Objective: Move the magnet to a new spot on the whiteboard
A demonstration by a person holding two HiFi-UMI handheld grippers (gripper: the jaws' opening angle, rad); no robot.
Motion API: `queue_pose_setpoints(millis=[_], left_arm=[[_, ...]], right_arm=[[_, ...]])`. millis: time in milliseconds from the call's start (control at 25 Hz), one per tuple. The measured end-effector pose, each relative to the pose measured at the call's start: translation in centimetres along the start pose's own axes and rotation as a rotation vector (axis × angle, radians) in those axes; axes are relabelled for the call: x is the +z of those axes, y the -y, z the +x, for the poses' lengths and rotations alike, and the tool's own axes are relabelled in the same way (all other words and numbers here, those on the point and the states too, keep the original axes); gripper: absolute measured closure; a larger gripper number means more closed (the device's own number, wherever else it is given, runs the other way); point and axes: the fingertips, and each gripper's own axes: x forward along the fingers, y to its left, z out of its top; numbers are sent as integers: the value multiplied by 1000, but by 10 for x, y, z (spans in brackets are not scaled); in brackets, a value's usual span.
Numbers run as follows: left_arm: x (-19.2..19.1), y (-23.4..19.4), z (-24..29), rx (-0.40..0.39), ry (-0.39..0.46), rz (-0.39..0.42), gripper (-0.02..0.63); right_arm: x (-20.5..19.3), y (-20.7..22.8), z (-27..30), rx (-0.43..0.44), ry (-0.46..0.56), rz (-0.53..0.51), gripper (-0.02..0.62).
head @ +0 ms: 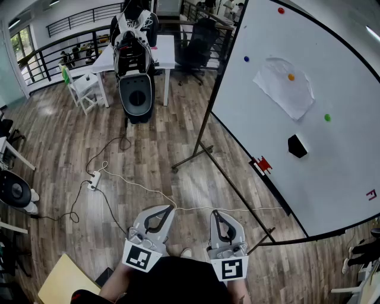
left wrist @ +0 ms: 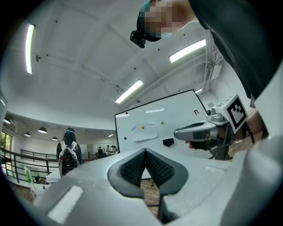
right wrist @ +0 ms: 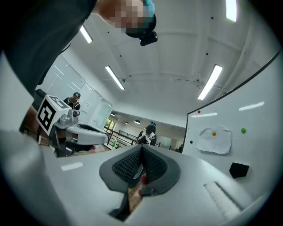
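Observation:
A big whiteboard [head: 332, 148] on a stand fills the right of the head view. It carries a red magnet [head: 281, 10], a blue magnet [head: 246, 59], a green magnet [head: 327, 117] and an orange magnet [head: 291, 77] that pins a paper sheet [head: 279, 92]. Below them sits a black eraser [head: 297, 146]. My left gripper [head: 168, 209] and right gripper [head: 217, 215] are low in front of the person, far from the board, both shut and empty. The orange magnet [left wrist: 142, 127] shows in the left gripper view and the orange magnet [right wrist: 214, 133] in the right gripper view.
The board's stand legs [head: 196, 157] stretch over the wooden floor. A power strip [head: 94, 178] with trailing cables lies left of centre. A black-and-white machine [head: 133, 59] and a white table [head: 163, 50] stand at the back. A yellow board [head: 59, 282] lies at bottom left.

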Motion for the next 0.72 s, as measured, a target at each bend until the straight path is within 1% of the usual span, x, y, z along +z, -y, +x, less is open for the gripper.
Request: queue_pose_setpoints(millis=[480,720], left_arm=[[-6,1,4,4,-12,-5,604],[-10,-7,-1,16,-14,-8,604]], right_arm=[[-7,6,2,-7,-12,9,595],[-9,-3,7,11,-16,2,595]])
